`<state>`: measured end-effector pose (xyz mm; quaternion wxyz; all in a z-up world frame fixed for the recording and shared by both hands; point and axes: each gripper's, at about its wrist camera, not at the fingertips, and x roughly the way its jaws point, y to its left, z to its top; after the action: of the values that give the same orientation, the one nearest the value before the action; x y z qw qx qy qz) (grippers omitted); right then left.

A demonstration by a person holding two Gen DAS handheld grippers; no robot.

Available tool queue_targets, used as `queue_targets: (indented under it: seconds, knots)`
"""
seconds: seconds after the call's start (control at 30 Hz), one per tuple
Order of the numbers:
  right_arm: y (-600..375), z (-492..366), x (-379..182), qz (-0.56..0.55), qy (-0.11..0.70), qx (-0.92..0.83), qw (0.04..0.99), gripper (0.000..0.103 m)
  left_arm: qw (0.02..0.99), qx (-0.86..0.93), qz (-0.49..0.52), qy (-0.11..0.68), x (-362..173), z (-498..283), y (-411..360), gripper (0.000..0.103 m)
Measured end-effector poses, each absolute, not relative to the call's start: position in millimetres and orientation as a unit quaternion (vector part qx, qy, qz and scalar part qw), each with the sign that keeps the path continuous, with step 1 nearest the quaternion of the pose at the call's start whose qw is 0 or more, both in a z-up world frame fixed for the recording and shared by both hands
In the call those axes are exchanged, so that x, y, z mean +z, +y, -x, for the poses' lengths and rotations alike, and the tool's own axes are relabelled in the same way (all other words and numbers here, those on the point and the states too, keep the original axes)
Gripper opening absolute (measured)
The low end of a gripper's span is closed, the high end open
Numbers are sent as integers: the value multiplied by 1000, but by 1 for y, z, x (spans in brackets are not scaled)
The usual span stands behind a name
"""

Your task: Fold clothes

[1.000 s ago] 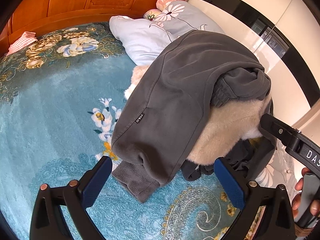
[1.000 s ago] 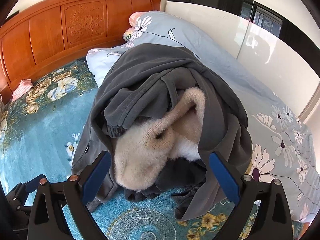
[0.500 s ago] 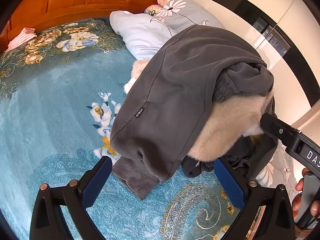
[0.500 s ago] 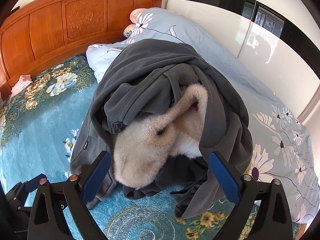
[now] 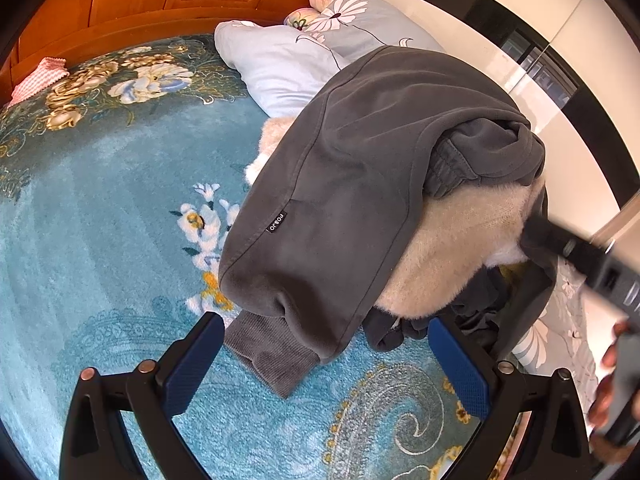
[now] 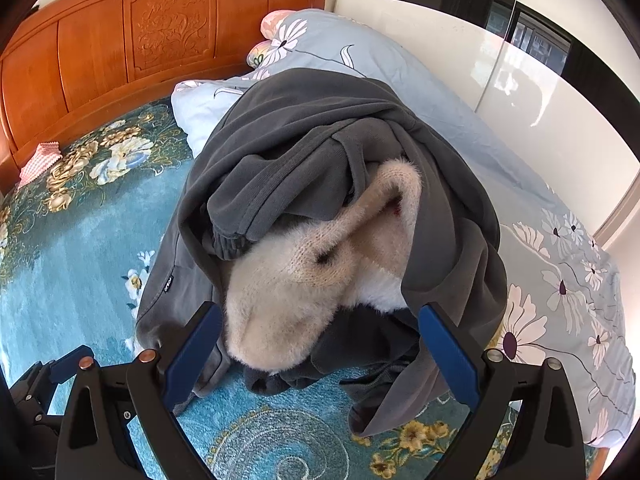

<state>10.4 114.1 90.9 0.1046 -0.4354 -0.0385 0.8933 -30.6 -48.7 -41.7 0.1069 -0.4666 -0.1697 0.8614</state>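
Observation:
A heap of clothes lies on the bed: a dark grey sweatshirt (image 5: pixel 360 184) draped over a cream fluffy sweater (image 5: pixel 448 256), with more dark garments under them. In the right wrist view the grey sweatshirt (image 6: pixel 320 148) wraps the cream sweater (image 6: pixel 304 288). My left gripper (image 5: pixel 326 360) is open and empty just in front of the sweatshirt's ribbed cuff (image 5: pixel 268 352). My right gripper (image 6: pixel 320 352) is open and empty, its jaws on either side of the sweater's near end without closing on it. The right gripper (image 5: pixel 584 260) shows at the right in the left wrist view.
The bed has a teal floral blanket (image 5: pixel 100 240), a pale blue pillow (image 5: pixel 280 68) and a flowered grey-blue duvet (image 6: pixel 560 272) at the right. A carved wooden headboard (image 6: pixel 120 40) stands behind. A pink checked cloth (image 5: pixel 36 80) lies by the headboard. A white wardrobe (image 6: pixel 540 100) flanks the bed.
Both grippers have moved a little closer to the heap. Both stay open, and the clothes have not moved.

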Motion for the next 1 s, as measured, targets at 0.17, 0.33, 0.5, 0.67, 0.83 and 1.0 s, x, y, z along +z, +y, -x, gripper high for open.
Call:
queue_targets:
  seconds: [0.17,0.33,0.5,0.67,0.83,1.0]
  knots:
    - [113,4,140,358,-105,921,108,99,119,860,465,-171,-44,22,-57,103]
    - [112,71,140,399,-226,878,139,99,118,866,460,-158,-45,12,-61,103]
    - [105,103,100,414,-326,838,142,99,100,869,460,-152,-48,5,-78,103]
    - [95,135,79,378,-355,834,185,95,91,866,464,-165,-52,0,-96,103]
    - [96,158,83,373,-308,849,213,74,79,863,470,-170,-58,-8,-112,103]
    - [89,172,97,384,-252,866,199,27,76,860,474,-172,-55,-19,-122,103]
